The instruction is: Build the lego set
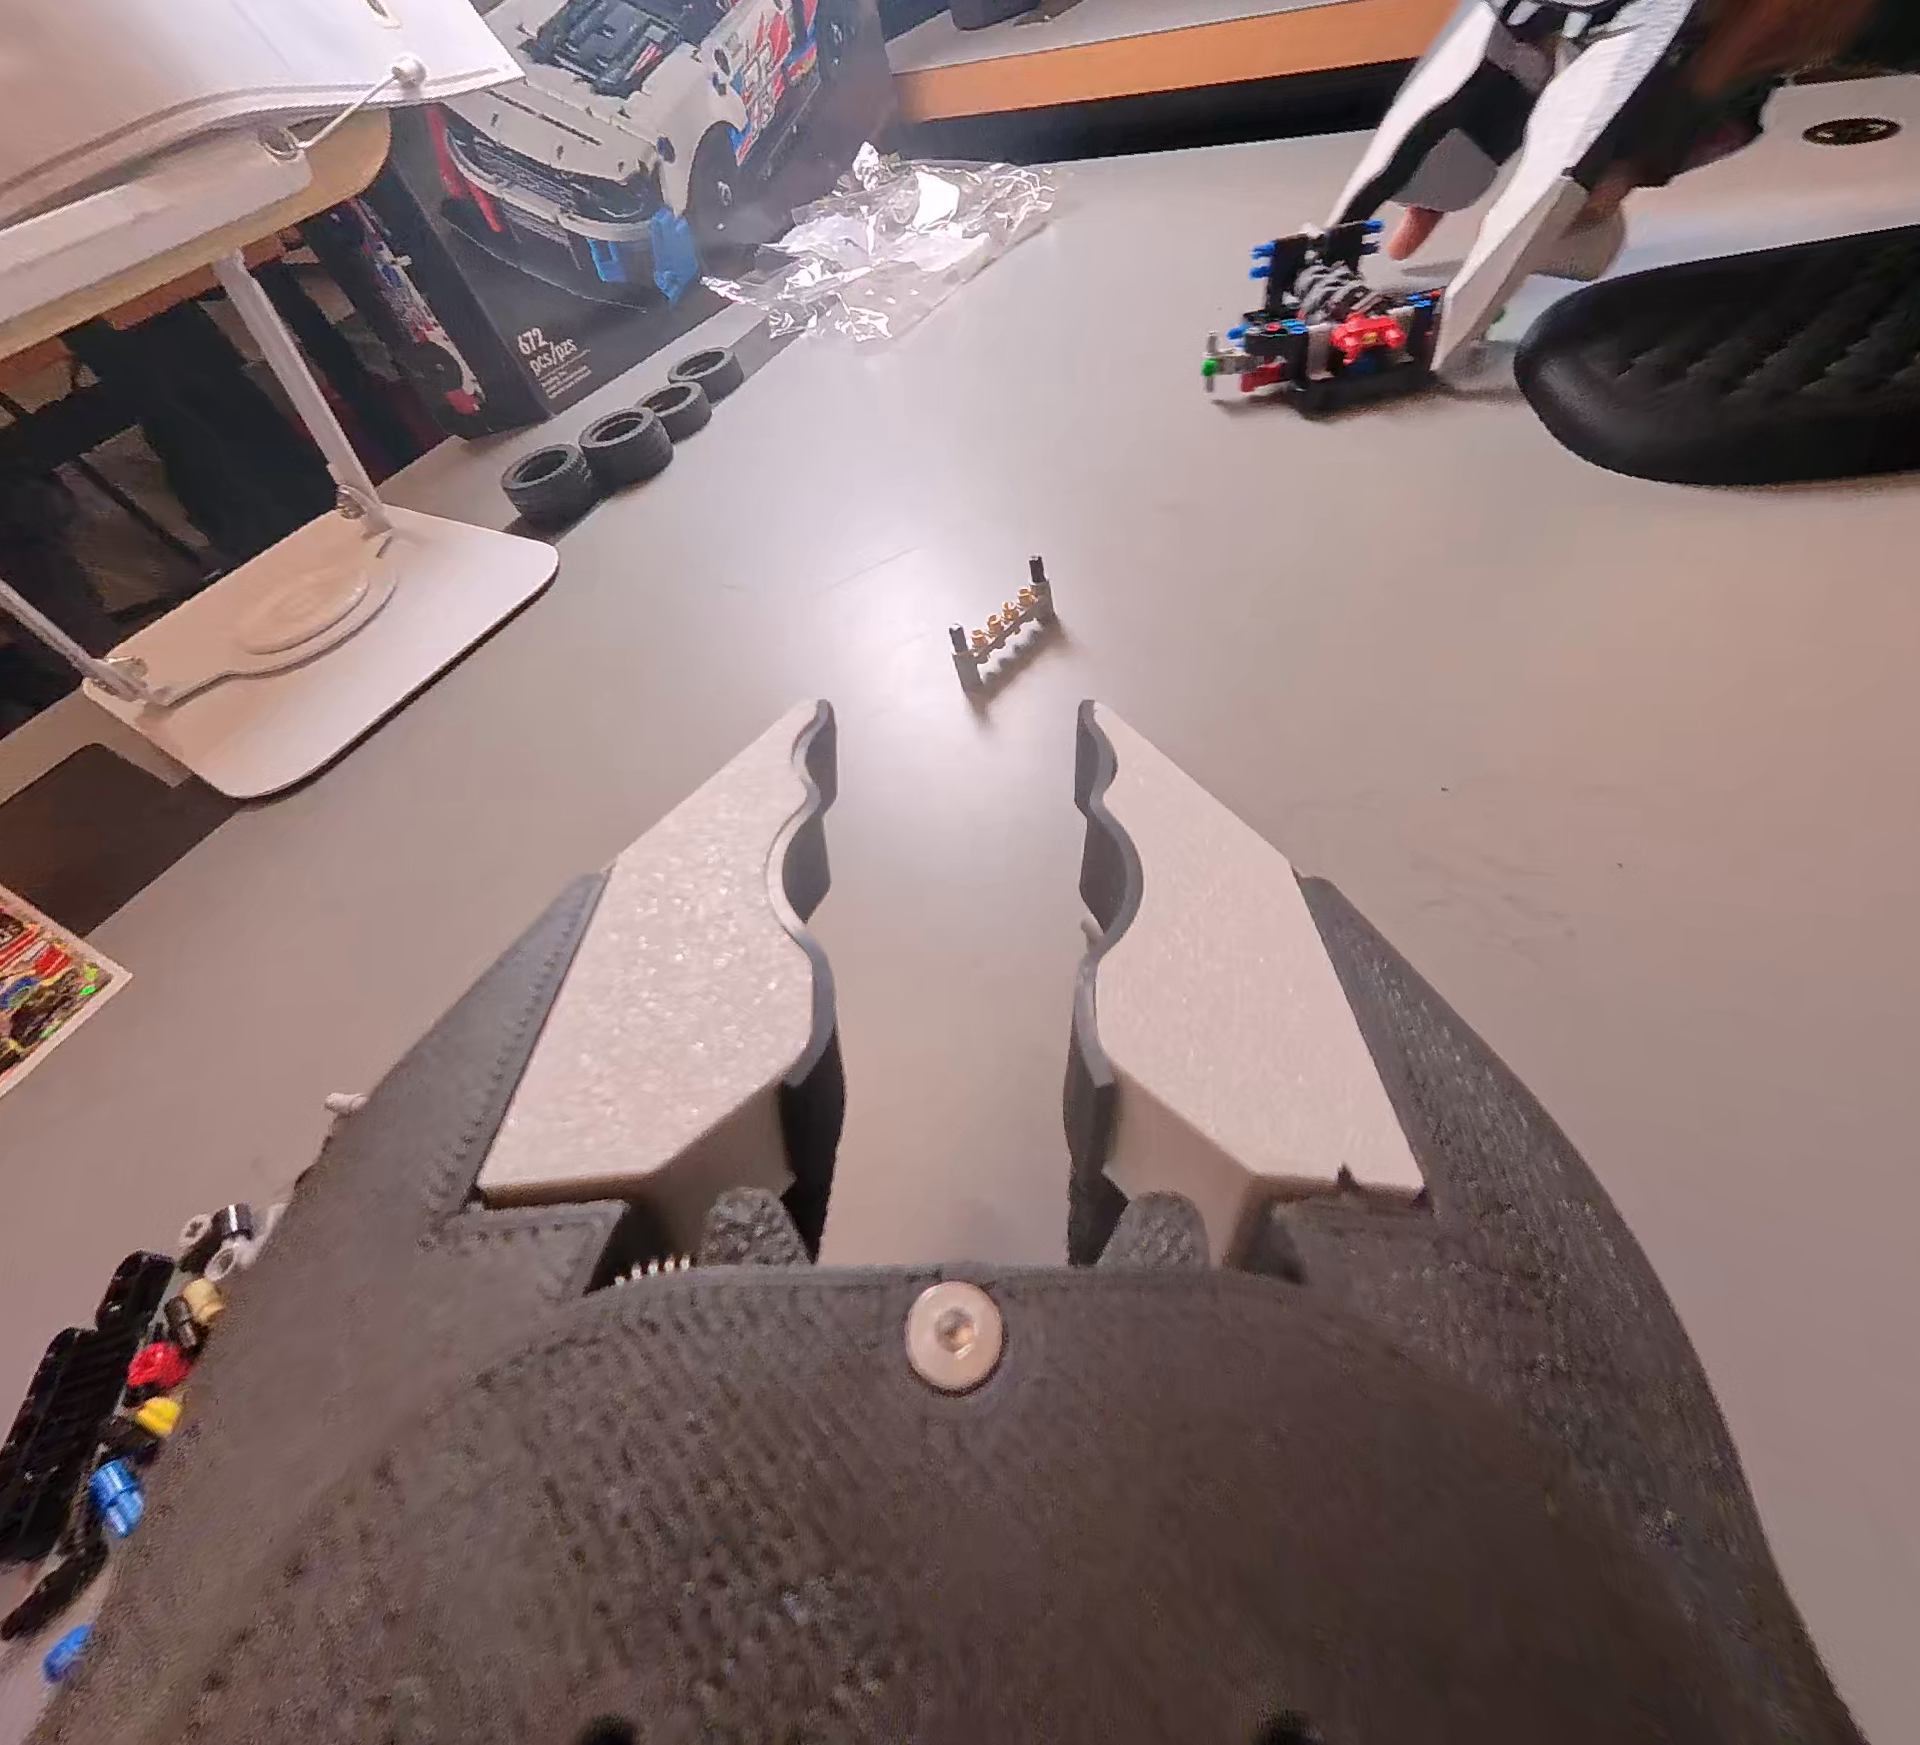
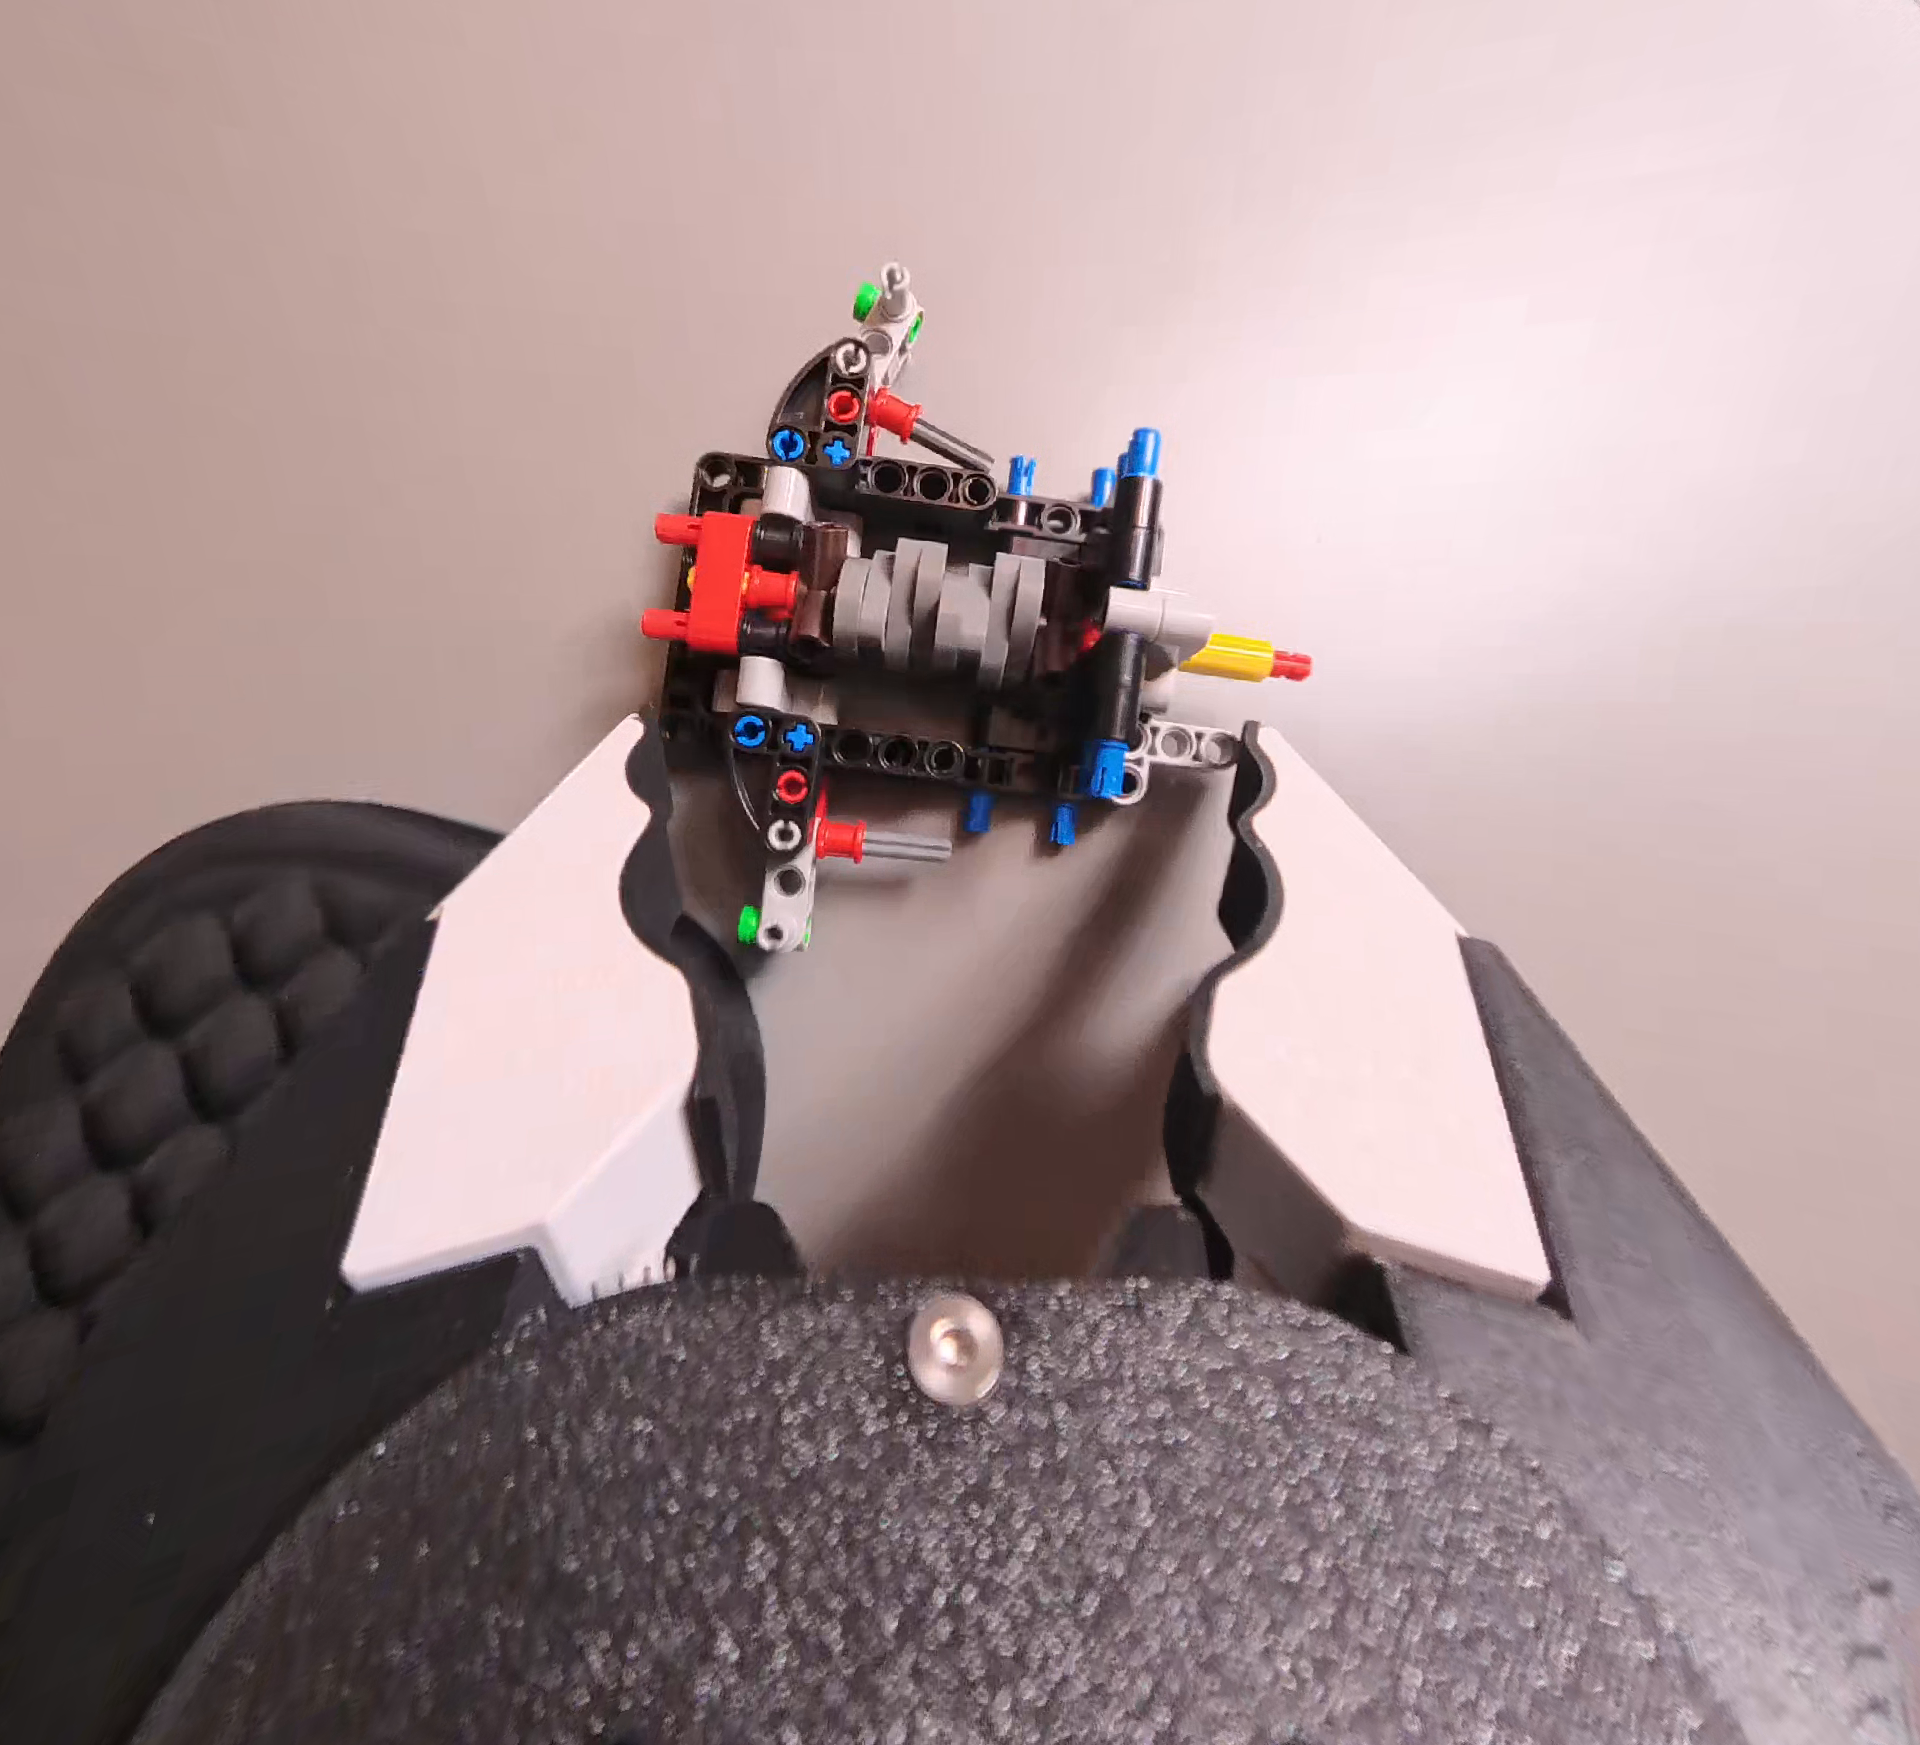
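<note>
Tongs first: my left gripper (image 1: 954,729) stands with its fingers parted and nothing between them, poised above the grey table (image 1: 1299,760). Just past its tips lies a small grey beam (image 1: 1006,630) with a row of tan pins and a black pin at each end, apart from both fingers and slightly right of centre.

My right gripper (image 2: 940,745) is spread wide, tips down at the near edge of the half-built lego frame (image 2: 914,604). I see that frame resting on the table, black beams around a grey geared core, with red, blue and yellow pins sticking out. The left fingertip (image 2: 623,765) sits against its near left corner; the right fingertip looks just beside a white beam on the other side. A black padded cushion (image 2: 156,1020) lies to the left.

Farther left of my left gripper I see four black tyres (image 1: 623,438) in a row, the set's box (image 1: 644,85), crumpled clear plastic (image 1: 894,241), a booklet stand (image 1: 312,635), and loose pieces (image 1: 114,1404) beside the gripper body.
</note>
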Motion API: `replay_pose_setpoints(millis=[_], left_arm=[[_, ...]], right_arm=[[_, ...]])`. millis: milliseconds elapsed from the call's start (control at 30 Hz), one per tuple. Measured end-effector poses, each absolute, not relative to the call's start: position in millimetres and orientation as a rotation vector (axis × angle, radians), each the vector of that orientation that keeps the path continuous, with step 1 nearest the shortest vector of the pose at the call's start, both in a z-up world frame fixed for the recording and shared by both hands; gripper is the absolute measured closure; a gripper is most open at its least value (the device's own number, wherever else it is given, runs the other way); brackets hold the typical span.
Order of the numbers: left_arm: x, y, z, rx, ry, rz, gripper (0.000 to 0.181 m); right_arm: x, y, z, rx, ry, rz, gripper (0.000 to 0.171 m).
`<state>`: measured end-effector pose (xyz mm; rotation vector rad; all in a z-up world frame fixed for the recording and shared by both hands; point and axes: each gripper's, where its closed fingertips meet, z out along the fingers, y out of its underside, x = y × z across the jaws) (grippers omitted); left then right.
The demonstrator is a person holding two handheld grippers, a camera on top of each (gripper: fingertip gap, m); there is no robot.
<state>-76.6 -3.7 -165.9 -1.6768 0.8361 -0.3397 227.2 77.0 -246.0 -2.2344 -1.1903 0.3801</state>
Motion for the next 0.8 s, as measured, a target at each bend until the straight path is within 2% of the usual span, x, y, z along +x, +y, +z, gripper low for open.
replay_pose_setpoints(millis=[333,500,667,800], left_arm=[[-72,-5,-175,-1.697,0.871,-0.329,0.138],[-80,0,-178,-1.717,0.842,-0.317,0.139],[-84,1,-177,-1.716,0.833,-0.309,0.139],[-85,1,-173,-1.702,0.836,-0.297,0.139]], right_arm=[[96,148,-215,-2.013,-1.426,0.608,0.066],[31,164,-231,-1.921,-1.65,0.584,0.066],[1,159,-246,-1.852,-1.792,0.554,0.065],[11,155,-223,-1.809,-1.722,0.572,0.064]])
